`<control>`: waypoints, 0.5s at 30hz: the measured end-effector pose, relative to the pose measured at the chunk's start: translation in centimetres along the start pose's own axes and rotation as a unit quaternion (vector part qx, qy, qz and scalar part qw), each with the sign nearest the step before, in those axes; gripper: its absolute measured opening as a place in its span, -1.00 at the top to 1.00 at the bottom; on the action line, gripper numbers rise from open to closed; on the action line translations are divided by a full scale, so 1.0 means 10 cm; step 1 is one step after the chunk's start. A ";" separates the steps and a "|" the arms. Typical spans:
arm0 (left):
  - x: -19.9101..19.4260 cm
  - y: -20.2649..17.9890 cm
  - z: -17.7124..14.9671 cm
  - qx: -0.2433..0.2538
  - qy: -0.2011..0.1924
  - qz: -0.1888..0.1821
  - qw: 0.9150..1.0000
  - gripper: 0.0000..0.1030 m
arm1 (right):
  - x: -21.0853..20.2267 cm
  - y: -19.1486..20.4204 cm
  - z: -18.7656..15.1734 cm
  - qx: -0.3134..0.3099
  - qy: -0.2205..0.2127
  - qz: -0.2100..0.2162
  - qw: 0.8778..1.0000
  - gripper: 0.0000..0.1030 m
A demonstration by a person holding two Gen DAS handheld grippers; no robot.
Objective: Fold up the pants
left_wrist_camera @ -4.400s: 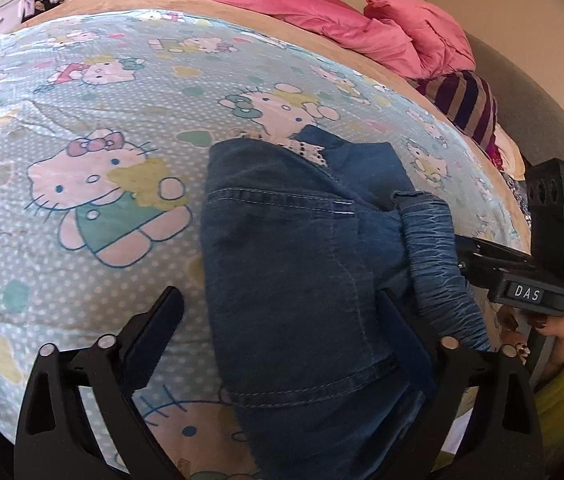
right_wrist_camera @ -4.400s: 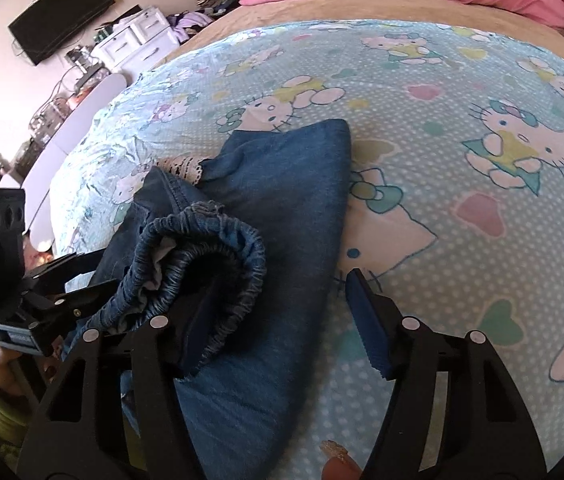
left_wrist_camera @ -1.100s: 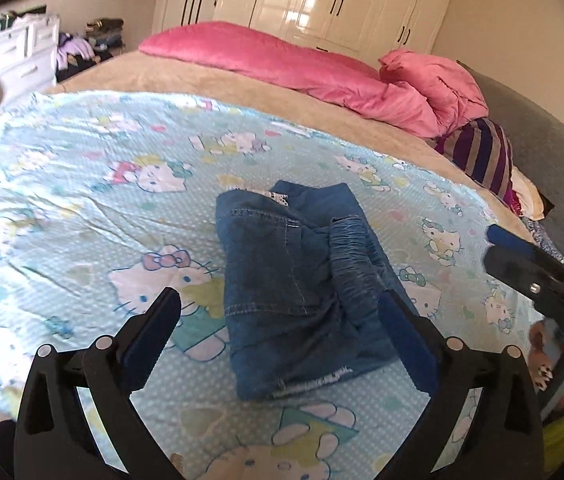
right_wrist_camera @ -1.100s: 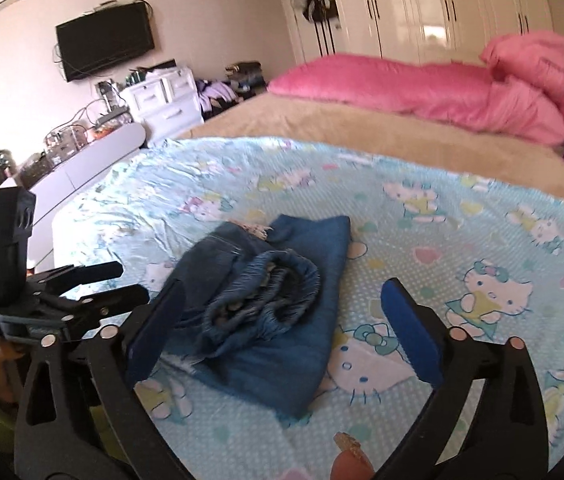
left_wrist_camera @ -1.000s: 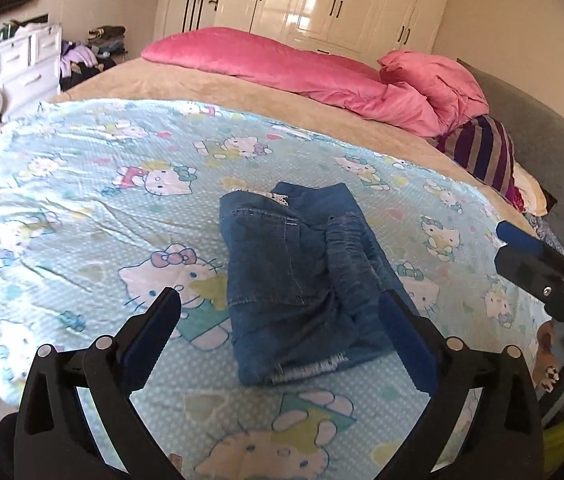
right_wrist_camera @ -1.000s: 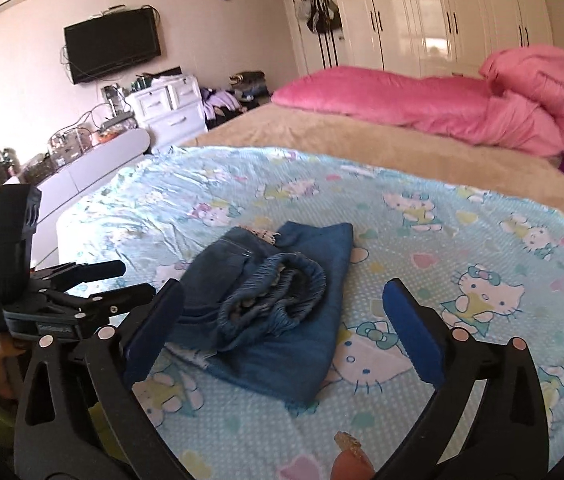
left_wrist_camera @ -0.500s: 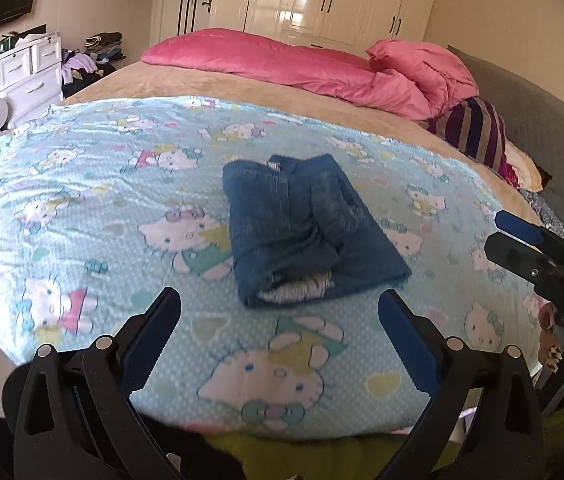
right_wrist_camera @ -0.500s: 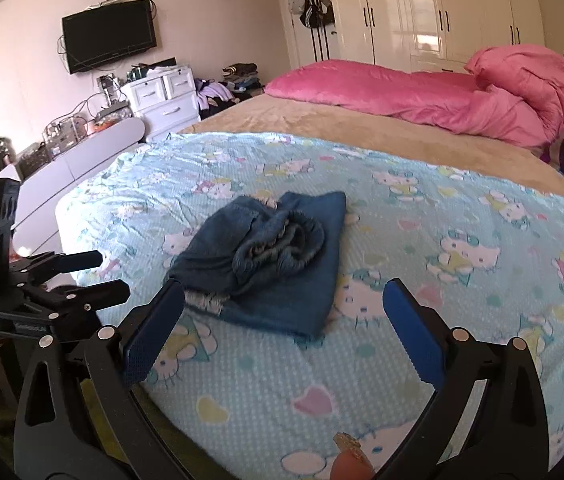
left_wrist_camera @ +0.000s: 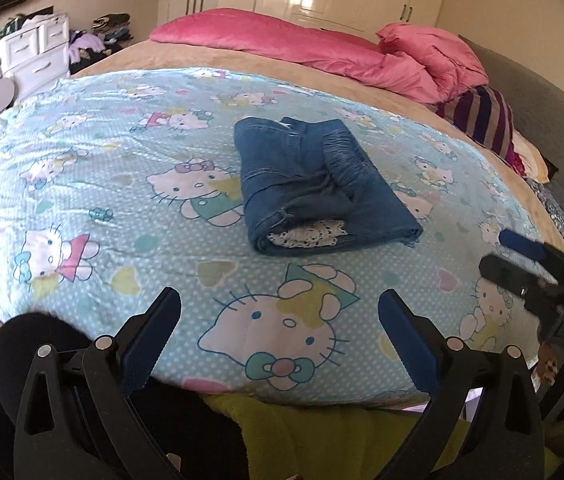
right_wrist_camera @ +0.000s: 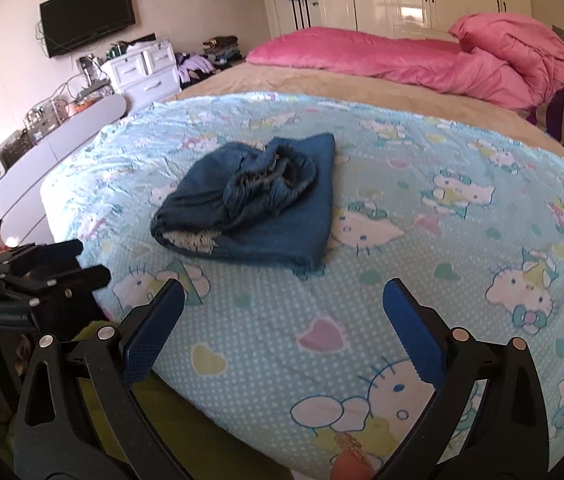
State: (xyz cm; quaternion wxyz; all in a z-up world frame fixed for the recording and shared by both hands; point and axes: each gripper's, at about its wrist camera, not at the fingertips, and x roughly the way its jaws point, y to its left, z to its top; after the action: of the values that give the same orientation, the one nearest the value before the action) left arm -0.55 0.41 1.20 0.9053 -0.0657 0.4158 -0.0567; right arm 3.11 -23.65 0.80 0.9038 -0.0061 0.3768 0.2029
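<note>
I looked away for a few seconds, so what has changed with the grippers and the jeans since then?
Both grippers have pulled back from the folded jeans toward the foot of the bed. A few seconds ago they were right over the denim; now the left gripper and right gripper hang open and empty over the cartoon-cat sheet. The jeans stay folded in the same spot, elastic waistband on top.

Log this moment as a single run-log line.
stage: fold done | pants: folded bundle on bed sheet | left gripper: open, clear | right gripper: open, clear
</note>
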 end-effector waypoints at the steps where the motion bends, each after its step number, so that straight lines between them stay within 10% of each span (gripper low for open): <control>1: 0.00 0.02 0.00 -0.004 0.001 0.000 1.000 -0.91 | 0.03 0.01 -0.01 -0.003 0.008 -0.004 1.000 -0.82; 15: 0.01 0.02 -0.02 -0.009 0.002 0.012 1.000 -0.91 | 0.04 0.00 0.00 0.002 0.010 -0.003 1.000 -0.82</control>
State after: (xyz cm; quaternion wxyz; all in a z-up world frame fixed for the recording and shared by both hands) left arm -0.63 0.63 0.97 0.9044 -0.0691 0.4189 -0.0423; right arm 3.42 -23.49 0.52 0.9004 -0.0078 0.3866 0.1994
